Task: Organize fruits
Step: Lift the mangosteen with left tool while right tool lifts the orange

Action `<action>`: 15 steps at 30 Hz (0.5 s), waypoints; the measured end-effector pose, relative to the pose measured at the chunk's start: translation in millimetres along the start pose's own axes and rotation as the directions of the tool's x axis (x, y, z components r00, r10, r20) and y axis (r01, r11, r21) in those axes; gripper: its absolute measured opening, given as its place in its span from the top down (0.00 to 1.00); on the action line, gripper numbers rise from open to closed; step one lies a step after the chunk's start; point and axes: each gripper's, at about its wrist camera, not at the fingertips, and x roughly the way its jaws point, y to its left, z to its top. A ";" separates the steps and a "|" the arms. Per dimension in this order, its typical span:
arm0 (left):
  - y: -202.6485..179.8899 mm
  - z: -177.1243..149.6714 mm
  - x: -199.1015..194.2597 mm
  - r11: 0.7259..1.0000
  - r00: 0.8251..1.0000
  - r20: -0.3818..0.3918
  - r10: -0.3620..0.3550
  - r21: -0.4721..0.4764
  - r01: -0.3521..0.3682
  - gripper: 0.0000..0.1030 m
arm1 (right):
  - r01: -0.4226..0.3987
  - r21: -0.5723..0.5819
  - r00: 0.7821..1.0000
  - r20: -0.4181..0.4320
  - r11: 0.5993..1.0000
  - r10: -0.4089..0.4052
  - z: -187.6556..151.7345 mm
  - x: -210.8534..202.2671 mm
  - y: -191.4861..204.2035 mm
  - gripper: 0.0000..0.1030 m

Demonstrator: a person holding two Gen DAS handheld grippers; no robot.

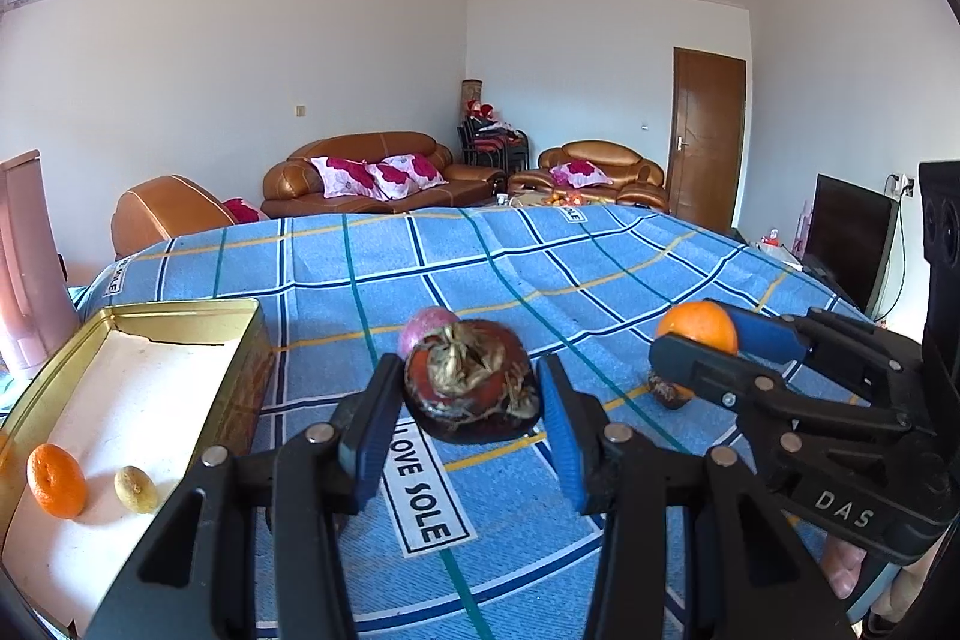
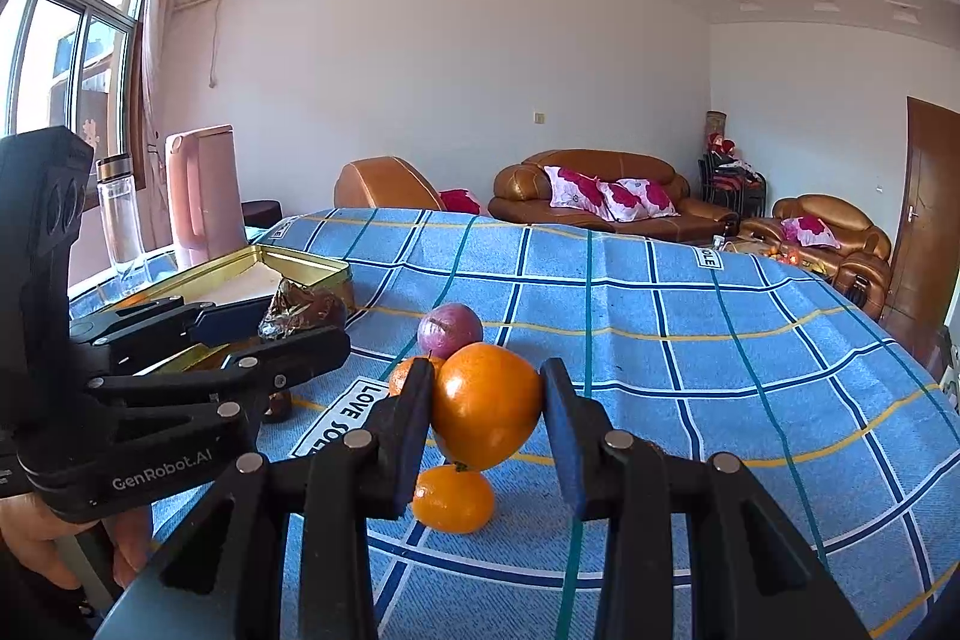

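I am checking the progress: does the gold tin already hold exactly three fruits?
No, the gold tin holds two fruits, a small orange and a small yellowish fruit.

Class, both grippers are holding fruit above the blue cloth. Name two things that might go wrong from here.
1. The right gripper pinches a round orange only at its sides; it may slip and drop onto the small orange below.
2. The left gripper holds a dark fruit beside the tin; swinging it over could clip the rim or knock the fruit loose.
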 end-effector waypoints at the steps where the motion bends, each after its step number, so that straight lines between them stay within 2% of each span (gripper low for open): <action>1: 0.0 -0.5 -1.0 1.000 1.000 0.004 0.001 0.001 -0.001 0.54 | -0.002 0.000 1.000 0.005 1.000 0.002 -0.1 -0.9 0.1 0.63; 15: -3.4 -2.1 -15.2 0.999 0.996 0.076 0.047 0.022 -0.049 0.54 | 0.006 -0.016 0.996 0.087 1.000 -0.005 -0.7 -15.2 1.3 0.63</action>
